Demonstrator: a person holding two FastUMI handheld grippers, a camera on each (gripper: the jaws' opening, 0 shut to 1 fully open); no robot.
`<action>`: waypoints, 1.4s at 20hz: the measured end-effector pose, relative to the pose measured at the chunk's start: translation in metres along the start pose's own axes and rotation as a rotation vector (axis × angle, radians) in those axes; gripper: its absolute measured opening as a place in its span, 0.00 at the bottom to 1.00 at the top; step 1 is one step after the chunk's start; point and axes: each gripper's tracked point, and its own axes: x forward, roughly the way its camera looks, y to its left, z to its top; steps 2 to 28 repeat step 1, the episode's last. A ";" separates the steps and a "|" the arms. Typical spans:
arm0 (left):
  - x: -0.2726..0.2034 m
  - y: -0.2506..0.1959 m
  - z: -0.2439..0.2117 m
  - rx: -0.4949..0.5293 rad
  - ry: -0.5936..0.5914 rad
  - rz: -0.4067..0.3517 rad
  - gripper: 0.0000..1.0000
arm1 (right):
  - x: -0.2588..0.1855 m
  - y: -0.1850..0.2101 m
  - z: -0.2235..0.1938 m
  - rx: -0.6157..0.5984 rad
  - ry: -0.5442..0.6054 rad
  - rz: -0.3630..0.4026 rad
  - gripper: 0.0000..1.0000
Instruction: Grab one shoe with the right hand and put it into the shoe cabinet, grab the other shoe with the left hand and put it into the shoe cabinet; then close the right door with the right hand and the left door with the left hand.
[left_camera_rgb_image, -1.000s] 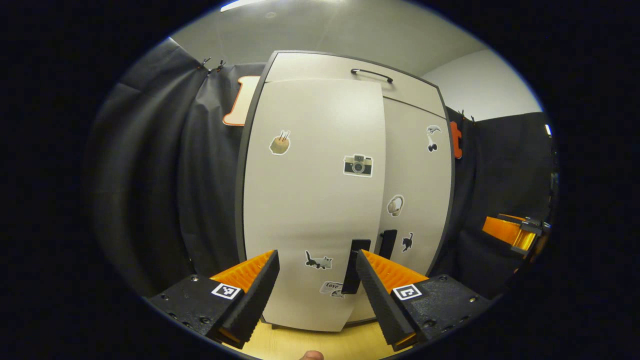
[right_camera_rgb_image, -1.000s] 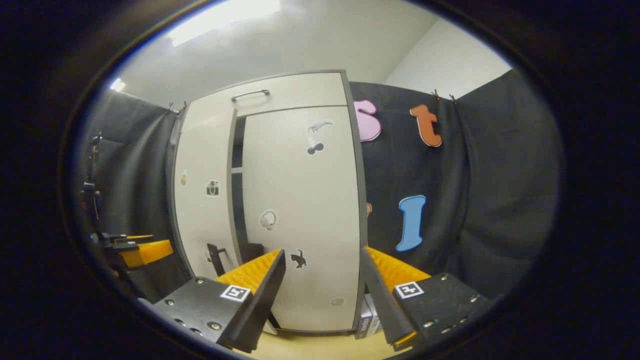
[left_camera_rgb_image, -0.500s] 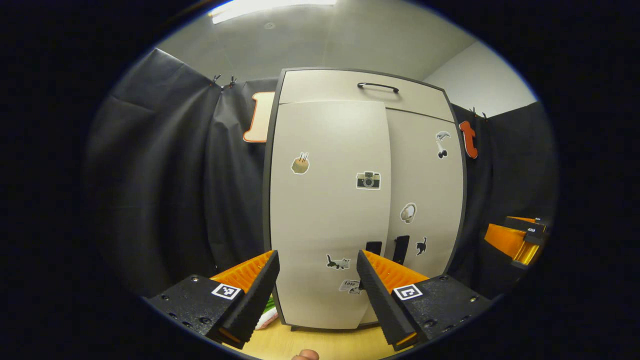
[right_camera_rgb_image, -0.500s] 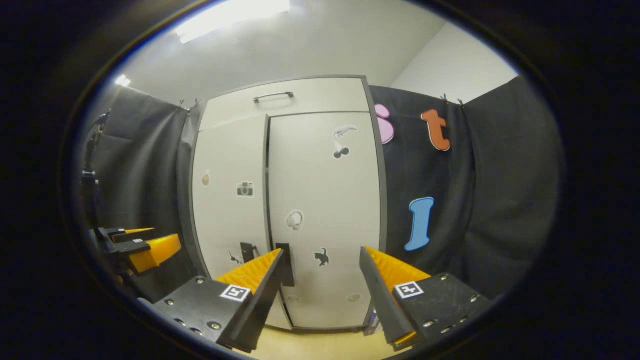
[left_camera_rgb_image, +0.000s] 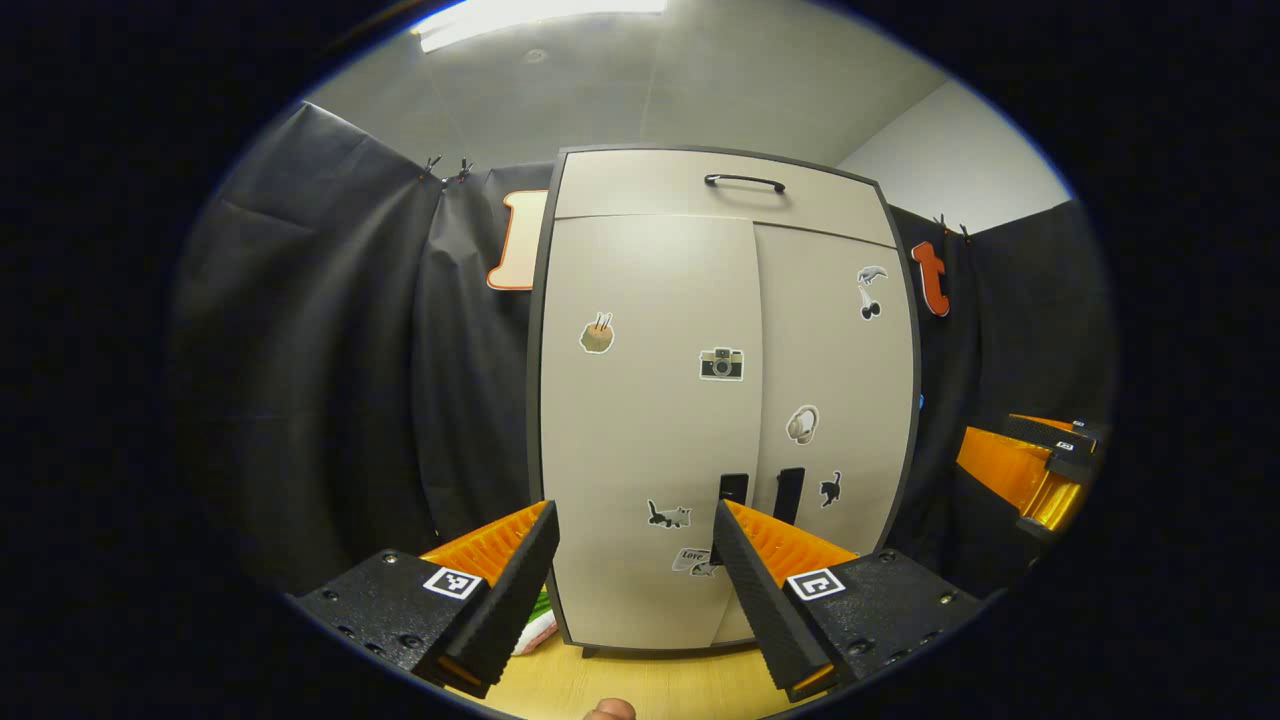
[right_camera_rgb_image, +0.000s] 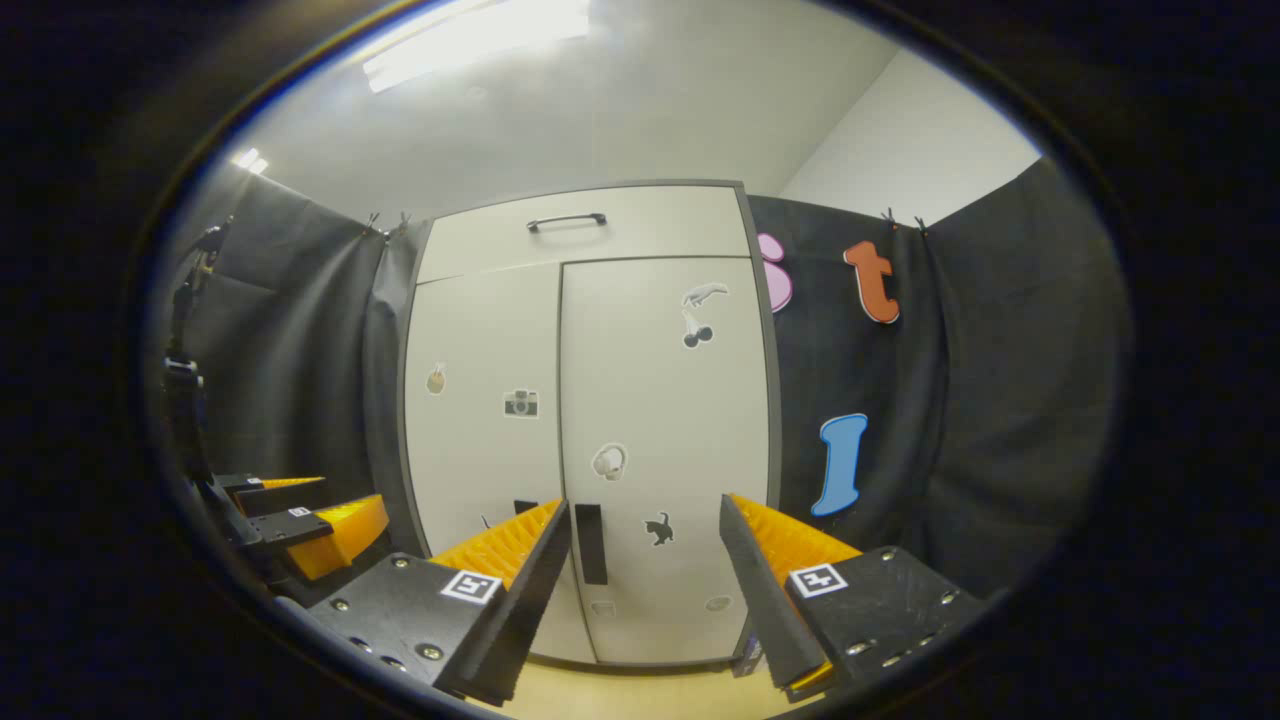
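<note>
Left gripper view. Left gripper (left_camera_rgb_image: 632, 560): level, aimed at shoe cabinet (left_camera_rgb_image: 650, 190), jaws spread wide, nothing held, short of the doors. Shoe cabinet: upright, long axis vertical, front facing camera. Left door (left_camera_rgb_image: 640, 420) and right door (left_camera_rgb_image: 835, 380): flush, shut. Right gripper (left_camera_rgb_image: 1040, 470): far right edge, well apart from cabinet.

Right gripper view. Right gripper (right_camera_rgb_image: 645, 560): level, facing right door (right_camera_rgb_image: 665, 400), jaws wide apart, empty. Left gripper (right_camera_rgb_image: 300, 510): lower left, beside cabinet's left side. Wooden floor (right_camera_rgb_image: 640, 695) below.
</note>
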 end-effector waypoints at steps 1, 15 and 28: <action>-0.001 -0.001 0.000 0.000 0.001 -0.003 0.95 | -0.001 0.000 0.001 0.003 -0.003 0.000 0.86; -0.001 -0.001 0.000 0.000 0.001 -0.003 0.95 | -0.001 0.000 0.001 0.003 -0.003 0.000 0.86; -0.001 -0.001 0.000 0.000 0.001 -0.003 0.95 | -0.001 0.000 0.001 0.003 -0.003 0.000 0.86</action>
